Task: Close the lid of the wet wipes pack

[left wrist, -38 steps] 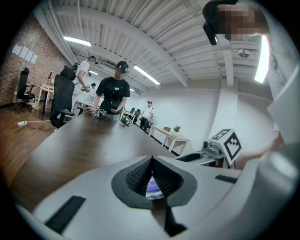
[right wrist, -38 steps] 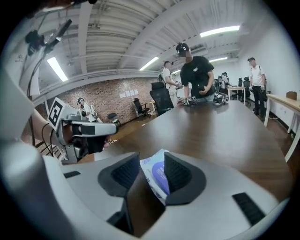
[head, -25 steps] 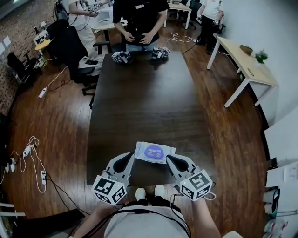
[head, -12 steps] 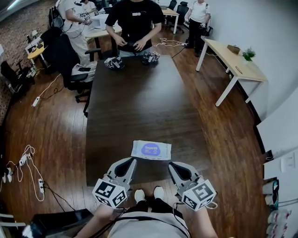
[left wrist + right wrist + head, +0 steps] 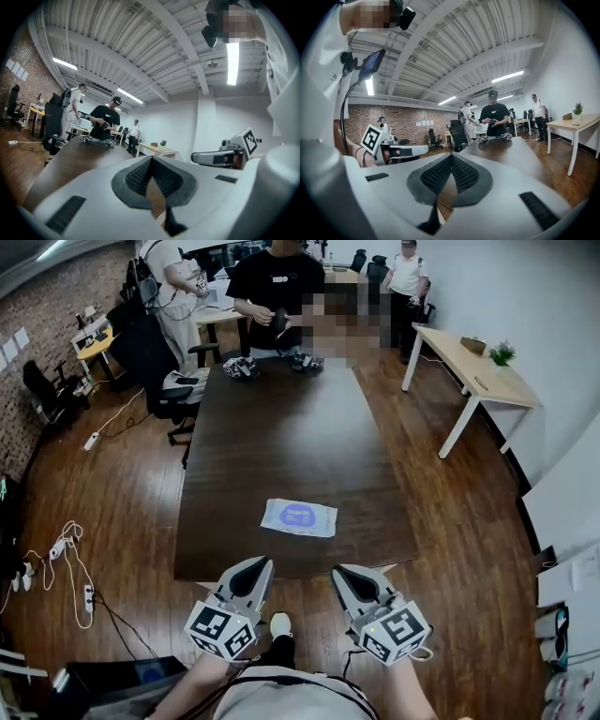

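Note:
The wet wipes pack (image 5: 298, 517) lies flat near the front edge of the dark table (image 5: 281, 437). It is white, and its blue oval lid looks flat against it. Both grippers hang in front of the table, short of its edge and apart from the pack. My left gripper (image 5: 253, 570) is shut with nothing between its pads, and its tips (image 5: 151, 158) point level along the tabletop. My right gripper (image 5: 345, 577) is shut and empty as well, as its own view shows (image 5: 451, 155). Neither gripper view shows the pack.
A person stands at the table's far end, where two other grippers (image 5: 242, 367) (image 5: 305, 362) rest on the top. Office chairs (image 5: 150, 352) stand at the back left and a white desk (image 5: 478, 362) at the right. Cables (image 5: 56, 549) lie on the floor to the left.
Both grippers have drawn back from beside the pack to in front of the table's edge. The pack has stayed where it was.

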